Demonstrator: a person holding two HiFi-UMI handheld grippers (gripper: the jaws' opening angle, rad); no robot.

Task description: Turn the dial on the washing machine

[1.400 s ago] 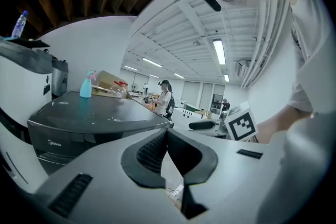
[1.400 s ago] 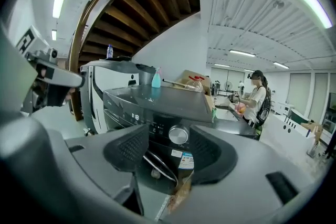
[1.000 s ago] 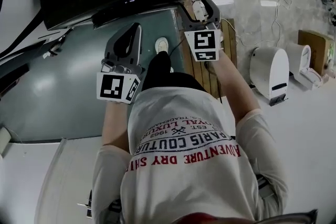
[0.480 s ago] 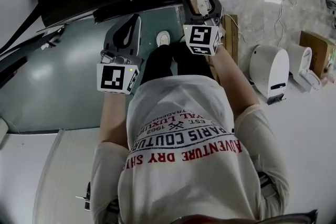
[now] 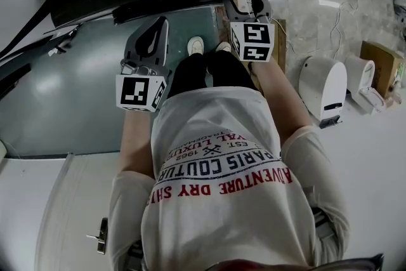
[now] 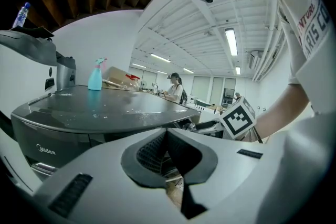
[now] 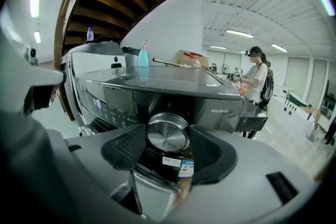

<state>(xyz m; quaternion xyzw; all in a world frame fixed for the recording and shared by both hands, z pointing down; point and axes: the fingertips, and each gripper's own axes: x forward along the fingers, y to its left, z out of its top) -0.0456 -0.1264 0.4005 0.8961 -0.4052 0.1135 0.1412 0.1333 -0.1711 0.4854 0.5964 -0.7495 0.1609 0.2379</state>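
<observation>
Dial (image 7: 168, 134) on washing machine (image 7: 157, 93) front is being framed between right gripper (image 7: 167, 137) jaws: apart, just being closed slightly, contact not confirmed. It is being judged rigid, polished, probably slippery, so the rim is best pinched on opposite sides. Left gripper (image 6: 167, 134) jaws are being held together, empty.

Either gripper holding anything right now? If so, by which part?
Nothing held. Dial sits between the right gripper's open jaws, not clamped; left gripper shut, empty.
</observation>
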